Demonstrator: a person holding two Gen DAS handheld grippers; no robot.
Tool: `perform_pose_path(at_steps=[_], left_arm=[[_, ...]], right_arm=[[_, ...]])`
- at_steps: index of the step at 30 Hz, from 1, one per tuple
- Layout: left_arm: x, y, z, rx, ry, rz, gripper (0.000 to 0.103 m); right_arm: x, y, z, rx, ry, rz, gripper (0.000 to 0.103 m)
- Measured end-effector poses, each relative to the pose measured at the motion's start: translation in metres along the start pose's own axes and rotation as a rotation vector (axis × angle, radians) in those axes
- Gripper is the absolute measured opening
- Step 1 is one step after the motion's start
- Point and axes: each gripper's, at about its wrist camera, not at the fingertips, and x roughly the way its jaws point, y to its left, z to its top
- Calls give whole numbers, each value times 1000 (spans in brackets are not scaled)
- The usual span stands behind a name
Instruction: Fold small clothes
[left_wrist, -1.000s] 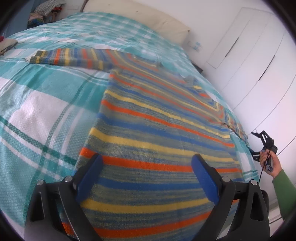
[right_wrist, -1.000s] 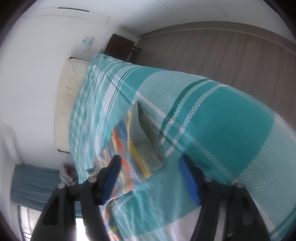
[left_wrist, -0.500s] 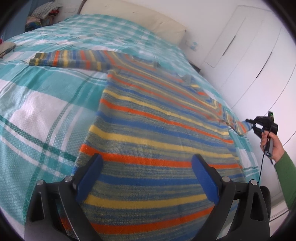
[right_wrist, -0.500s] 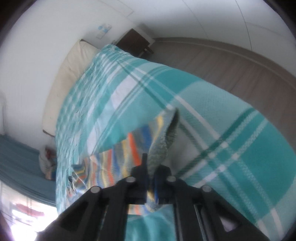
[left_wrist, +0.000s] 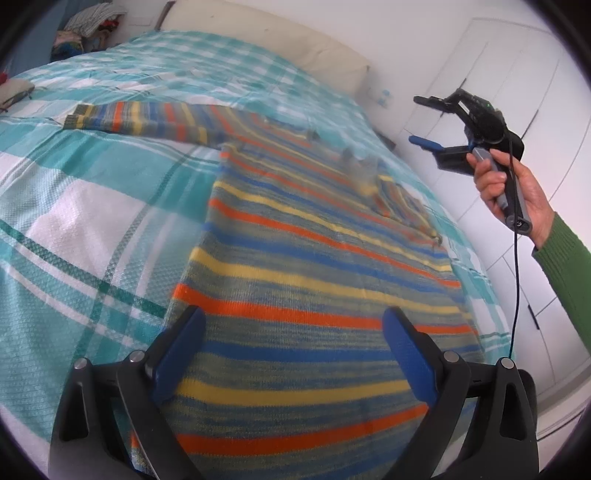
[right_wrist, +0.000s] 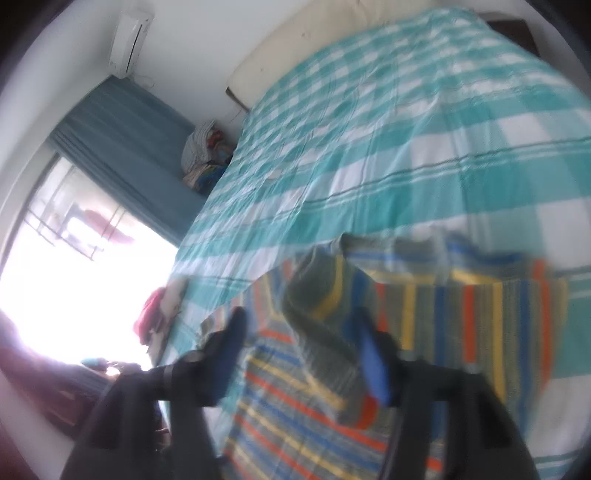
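A striped knit sweater (left_wrist: 295, 280) in orange, yellow, blue and grey lies flat on the bed. Its left sleeve (left_wrist: 140, 120) stretches out to the left. Its right sleeve (left_wrist: 391, 195) lies folded over the body; in the right wrist view it (right_wrist: 325, 332) lies blurred below the fingers. My left gripper (left_wrist: 291, 332) is open and empty just above the sweater's hem. My right gripper (right_wrist: 301, 350) is open above the folded sleeve; in the left wrist view it (left_wrist: 424, 120) is held in the air over the bed's right side.
A teal and white plaid bedspread (left_wrist: 92, 206) covers the bed. A cream headboard (left_wrist: 266, 37) stands at the far end. White wardrobe doors (left_wrist: 517, 110) are on the right. A pile of clothes (right_wrist: 203, 155) sits by the blue curtain (right_wrist: 122, 147) and window.
My right gripper shut on the right sleeve's cuff, carried it over onto the sweater's body, then opened and rose away. My left gripper stayed open over the hem.
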Motion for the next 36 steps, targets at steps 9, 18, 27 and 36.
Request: perform_pose_path(at_steps=[9,18,27,36], left_arm=[[7,0,1,1,13,2,97],[11,-2,-1,24,18,24,97],[15,-8,-6,78,25,63,98],[17,-15,-9,118,35,112,98]], right_arm=[[-23,-93,-33,205,65,-135,72],[-91,-128,-77,190,-10,-318,48],[-65,-70,-187,-113,186,-397,58],[-114,-40,-227,-212,-23,-562,73]])
